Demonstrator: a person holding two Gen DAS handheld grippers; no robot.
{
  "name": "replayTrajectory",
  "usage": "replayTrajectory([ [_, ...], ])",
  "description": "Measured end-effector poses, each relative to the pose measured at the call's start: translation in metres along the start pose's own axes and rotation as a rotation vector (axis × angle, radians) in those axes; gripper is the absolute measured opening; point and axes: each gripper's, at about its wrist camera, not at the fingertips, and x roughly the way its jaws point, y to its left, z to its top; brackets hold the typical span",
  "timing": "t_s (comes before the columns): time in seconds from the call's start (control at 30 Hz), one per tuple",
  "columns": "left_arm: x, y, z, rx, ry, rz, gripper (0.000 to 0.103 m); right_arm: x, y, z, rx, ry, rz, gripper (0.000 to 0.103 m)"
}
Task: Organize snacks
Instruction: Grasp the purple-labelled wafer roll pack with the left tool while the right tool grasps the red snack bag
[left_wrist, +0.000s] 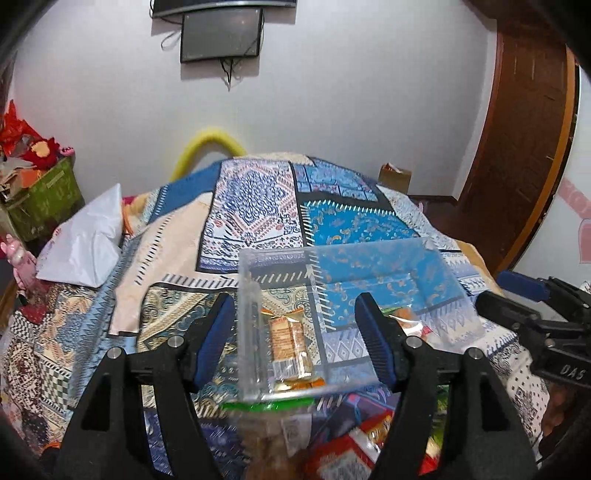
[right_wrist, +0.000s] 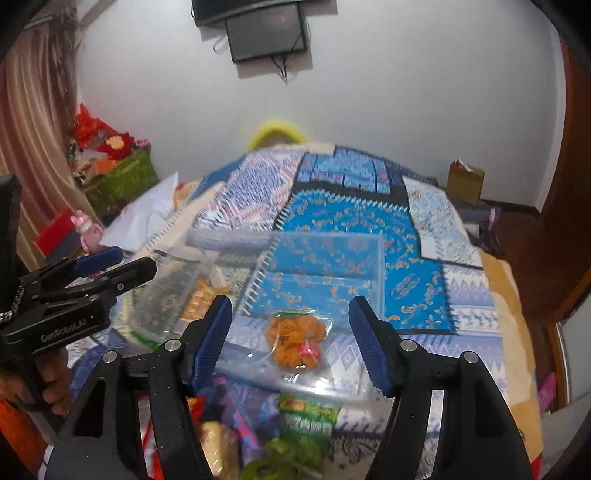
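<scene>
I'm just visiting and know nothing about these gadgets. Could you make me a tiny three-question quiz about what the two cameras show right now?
1. True or false: the left gripper and right gripper both have their jaws apart and hold nothing.
2. What lies inside the clear plastic box? A) two snack packs B) a toy C) nothing
3. Fill in: loose snack packets, such as the green packet, lie on the patterned ____ nearer the cameras than the box.

Key: 1 true. 2 A: a gold-wrapped snack and a bag of orange snacks. 3 bedspread.
</scene>
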Motion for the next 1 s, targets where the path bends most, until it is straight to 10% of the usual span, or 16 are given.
replayTrajectory([
  [0.33, -0.068, 0.012, -0.032, 0.012, -0.024, 0.000, 0.076, -0.058, 0.012, -0.032, 0.000, -0.052, 0.006, 0.073],
  [1.0, -0.071, 0.050, -0.162, -0.049, 0.211, 0.031, 0.076, -0.041, 0.032, -0.128, 0.023, 0.173, 0.055, 0.073],
])
